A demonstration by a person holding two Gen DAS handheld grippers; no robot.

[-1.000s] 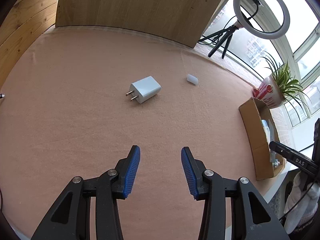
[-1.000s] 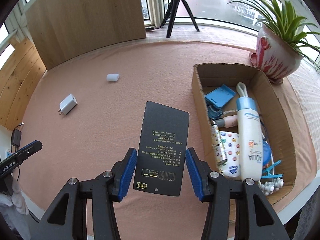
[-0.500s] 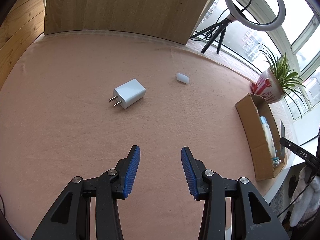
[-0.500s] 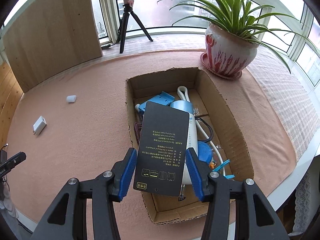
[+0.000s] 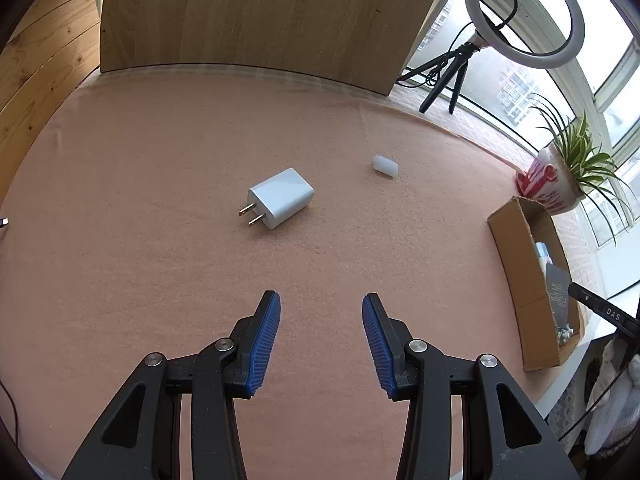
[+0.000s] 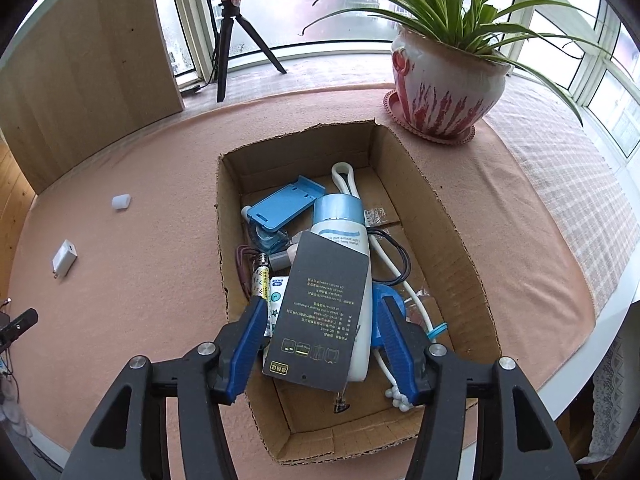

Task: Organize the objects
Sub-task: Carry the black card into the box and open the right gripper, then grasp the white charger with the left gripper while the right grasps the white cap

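Observation:
A flat black card (image 6: 320,312) with yellow print lies tilted on a white bottle (image 6: 352,280) inside the cardboard box (image 6: 444,216). My right gripper (image 6: 322,340) is open over the box, its jaws apart on either side of the card, not touching it. A white charger (image 5: 280,198) with two prongs lies on the pink cloth ahead of my left gripper (image 5: 320,340), which is open and empty. A small white cap (image 5: 385,165) lies further right. Both also show in the right wrist view: the charger (image 6: 64,258) and the cap (image 6: 121,201).
The box also holds a blue holder (image 6: 286,204), a white cable and several small items. A potted plant (image 6: 444,84) stands behind the box. A ring light on a tripod (image 5: 524,12) and a wooden board (image 5: 256,12) stand at the back. The table edge runs at the right.
My right gripper carried the black card over the box, then opened; the card now lies tilted on the bottle. My left gripper has shifted a little towards the charger.

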